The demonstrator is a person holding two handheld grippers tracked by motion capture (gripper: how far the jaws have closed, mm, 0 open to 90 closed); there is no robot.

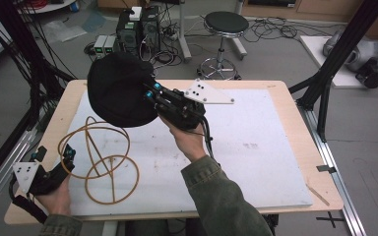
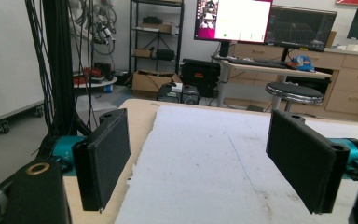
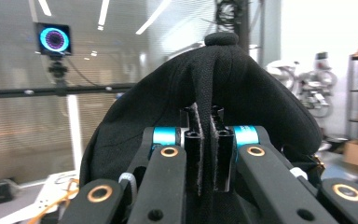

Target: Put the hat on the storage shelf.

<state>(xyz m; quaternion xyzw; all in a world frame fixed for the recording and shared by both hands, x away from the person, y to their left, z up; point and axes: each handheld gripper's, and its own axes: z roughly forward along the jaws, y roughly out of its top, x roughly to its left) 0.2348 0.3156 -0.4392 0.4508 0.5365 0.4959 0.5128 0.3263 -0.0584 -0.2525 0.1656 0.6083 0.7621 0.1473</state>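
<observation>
A black cap [image 1: 120,88] hangs in the air above the far left part of the bench [image 1: 280,88], clear of the surface, its rounded crown bulging away from the person and a small button on its top showing in the right gripper view [image 3: 221,38]. The right gripper [image 1: 150,93] holds it: its two fingers [image 3: 193,154] stand together, clamped on a pinch of the cap's fabric, which folds up between the pads and spreads out to both sides above them. The gripper reaches in level from the right, with the person's right hand [image 1: 189,137] wrapped round its body, a green sleeve [image 1: 221,196] behind it and the grey three-cornered plate [image 1: 207,93] on top. Below the cap, on the white sheet [image 1: 246,147] that covers most of the bench, lies a wire frame [image 1: 103,162] of tan hoops joined by straight rods, resting on its side near the left front corner. The left gripper [image 1: 69,155] sits just beside that frame at the bench's left front edge, held by the left hand [image 1: 54,196]; its fingers [image 2: 105,156] stand wide apart with nothing between them, the bare white sheet showing through the gap in the left gripper view. Beyond the bench a round black stool [image 1: 225,22] stands on the floor among cables and small boxes.
</observation>
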